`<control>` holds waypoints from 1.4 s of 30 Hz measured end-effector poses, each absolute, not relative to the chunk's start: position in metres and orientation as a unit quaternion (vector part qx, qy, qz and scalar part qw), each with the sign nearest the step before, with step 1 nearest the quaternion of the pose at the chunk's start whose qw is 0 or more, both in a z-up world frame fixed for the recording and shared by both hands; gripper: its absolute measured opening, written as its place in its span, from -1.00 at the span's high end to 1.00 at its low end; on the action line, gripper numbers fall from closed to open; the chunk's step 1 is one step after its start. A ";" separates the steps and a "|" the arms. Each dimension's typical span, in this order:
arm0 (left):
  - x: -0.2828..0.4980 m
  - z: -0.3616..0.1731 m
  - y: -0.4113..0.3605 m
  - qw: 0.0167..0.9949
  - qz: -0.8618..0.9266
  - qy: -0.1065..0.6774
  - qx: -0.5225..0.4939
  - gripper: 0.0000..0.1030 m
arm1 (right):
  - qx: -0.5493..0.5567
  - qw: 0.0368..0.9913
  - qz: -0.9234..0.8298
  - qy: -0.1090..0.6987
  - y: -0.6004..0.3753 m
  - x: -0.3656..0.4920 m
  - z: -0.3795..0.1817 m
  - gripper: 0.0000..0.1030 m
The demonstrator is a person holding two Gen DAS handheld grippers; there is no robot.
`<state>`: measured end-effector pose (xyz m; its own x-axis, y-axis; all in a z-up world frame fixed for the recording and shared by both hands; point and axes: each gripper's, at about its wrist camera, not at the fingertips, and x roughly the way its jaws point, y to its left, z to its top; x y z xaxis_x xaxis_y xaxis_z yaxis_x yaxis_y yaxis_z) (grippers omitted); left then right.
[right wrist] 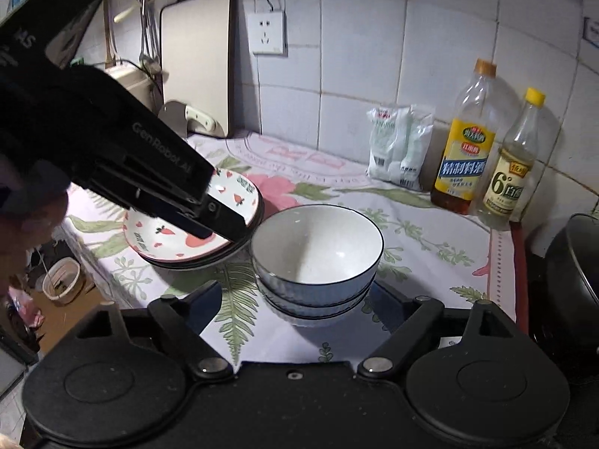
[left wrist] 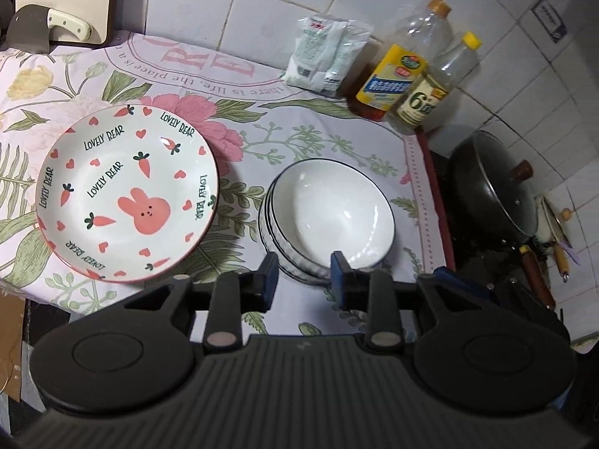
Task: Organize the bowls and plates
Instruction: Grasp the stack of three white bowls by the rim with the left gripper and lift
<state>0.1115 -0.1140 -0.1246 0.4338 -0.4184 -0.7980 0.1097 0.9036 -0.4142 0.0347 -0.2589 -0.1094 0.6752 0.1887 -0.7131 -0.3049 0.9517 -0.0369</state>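
My matte black plastic left gripper (left wrist: 304, 275), blue rubber pads (left wrist: 338, 267), ribbed housing, round discs, silver pivot screws, my matte black right gripper (right wrist: 295, 295), grey "GenRobot AI" lettering

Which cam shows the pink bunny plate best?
Left wrist: the white plate with pink bunny and carrots lies fully exposed, seen from above. In the right wrist view the same plate is seen edge-on atop a stack, half hidden by the left tool.

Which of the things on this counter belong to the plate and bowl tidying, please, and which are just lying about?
Part of the job:
- stack of bunny plates
- stack of white bowls

Just lying about:
- two bottles
- white packet
- black wok
- cutting board
- cleaver
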 end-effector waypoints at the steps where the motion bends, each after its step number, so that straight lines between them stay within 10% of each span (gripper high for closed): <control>1: 0.108 -0.125 -0.114 0.835 -0.160 0.504 -0.151 0.32 | -0.071 0.915 0.132 0.376 -0.259 0.031 -0.110 -0.85; 25: 0.102 -0.169 -0.106 0.861 -0.201 0.426 -0.191 -0.25 | -0.061 0.943 0.066 0.322 -0.261 0.022 -0.212 -0.90; 42: 0.150 -0.227 -0.094 0.780 -0.185 0.520 -0.294 -0.22 | -0.030 0.953 0.022 0.299 -0.238 0.066 -0.250 -0.94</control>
<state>0.1499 -0.0941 -0.2268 0.3901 -0.5948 -0.7029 -0.0172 0.7585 -0.6514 0.0663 -0.2377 -0.2503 0.8200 0.0234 -0.5718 -0.0593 0.9973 -0.0442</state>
